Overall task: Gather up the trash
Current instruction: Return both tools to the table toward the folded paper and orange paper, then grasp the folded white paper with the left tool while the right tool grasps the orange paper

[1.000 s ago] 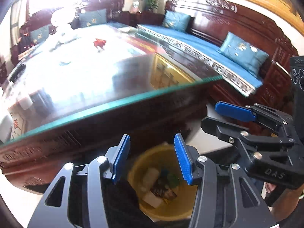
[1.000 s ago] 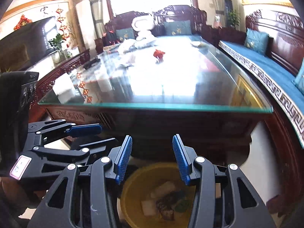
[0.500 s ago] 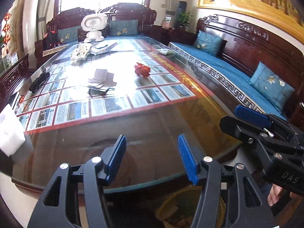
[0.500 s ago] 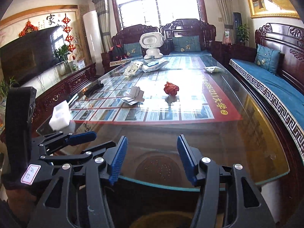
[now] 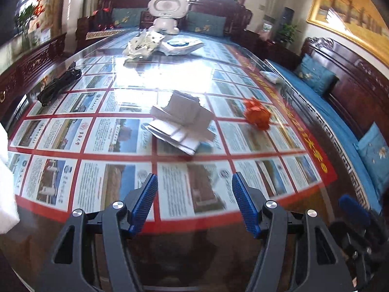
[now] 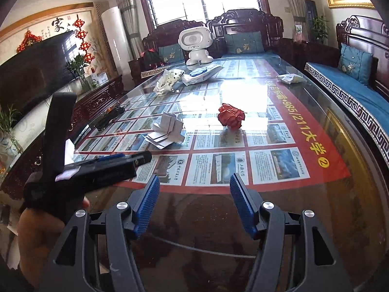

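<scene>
Both grippers are hovering over the near end of the glass table [image 6: 316, 219]. The left gripper [image 5: 192, 202] is standing spread, nothing between its pads. The right gripper [image 6: 193, 202] is still opening, also empty. Ahead, the folded white paper [image 6: 166, 131] and crumpled red paper [image 6: 231, 116] are lying apart mid-table.

Red crumpled wrapper [image 6: 230, 119] beside folded white cardboard [image 6: 167, 131] on glass table [image 6: 316, 219].
</scene>
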Motion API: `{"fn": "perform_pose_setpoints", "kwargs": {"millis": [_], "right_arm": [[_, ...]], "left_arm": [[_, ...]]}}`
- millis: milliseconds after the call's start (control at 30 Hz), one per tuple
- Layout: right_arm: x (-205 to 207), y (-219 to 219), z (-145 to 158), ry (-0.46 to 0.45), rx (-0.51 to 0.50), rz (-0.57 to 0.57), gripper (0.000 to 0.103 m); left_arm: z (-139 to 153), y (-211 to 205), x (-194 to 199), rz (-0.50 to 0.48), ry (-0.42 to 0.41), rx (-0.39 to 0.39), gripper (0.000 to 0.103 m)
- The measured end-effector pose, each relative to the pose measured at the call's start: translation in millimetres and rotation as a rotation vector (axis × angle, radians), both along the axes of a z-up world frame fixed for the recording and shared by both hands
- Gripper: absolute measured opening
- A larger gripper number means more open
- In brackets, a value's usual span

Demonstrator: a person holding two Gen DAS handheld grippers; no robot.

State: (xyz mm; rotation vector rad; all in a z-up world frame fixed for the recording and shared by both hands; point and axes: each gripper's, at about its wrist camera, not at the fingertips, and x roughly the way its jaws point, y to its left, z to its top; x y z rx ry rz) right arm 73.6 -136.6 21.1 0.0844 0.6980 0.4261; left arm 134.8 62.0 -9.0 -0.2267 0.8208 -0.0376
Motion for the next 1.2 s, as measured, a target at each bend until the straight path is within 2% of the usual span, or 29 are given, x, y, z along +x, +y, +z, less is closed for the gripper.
{"fn": "perform_pose_setpoints", "kwargs": {"millis": [167, 300, 567, 700, 867, 967, 1100, 1200], "right_arm": [[16.4, 4.5, -6.8, 0.02, 0.0, 0.017, 0.059], [29.0, 9.2, -11.5, 0.03, 0.002, 0.032, 0.059], [40.6, 22.4, -12.6, 0.026, 0.009, 0.074, 0.059], [47.1, 25.7, -14.3, 0.026, -0.001, 0.078, 0.059], [57.3, 25.9, -16.1, 0.032, -0.003, 0.069, 0.059], [60.8, 25.9, -17.6, 0.037, -0.004, 0.069, 0.059], [69.8, 25.0, -20.9, 0.049, -0.009, 0.063, 0.059], [82.8, 21.8, -23.3, 0.062, -0.021, 0.047, 0.059]], "left_arm": [[-11.4, 24.4, 37.7, 0.073, 0.025, -0.034, 0.063], [-19.8, 33.4, 53.4, 0.099, 0.04, -0.047, 0.063], [-29.1, 41.7, 77.1, 0.115, 0.053, -0.112, 0.063], [-28.6, 40.1, 84.2, 0.124, 0.045, -0.098, 0.063], [-28.6, 38.3, 89.1, 0.113, 0.042, -0.121, 0.063], [-29.5, 33.6, 91.9, 0.096, 0.043, -0.12, 0.057], [-31.3, 29.0, 94.9, 0.084, 0.047, -0.121, 0.039], [-32.7, 26.5, 98.4, 0.078, 0.051, -0.122, 0.029]]}}
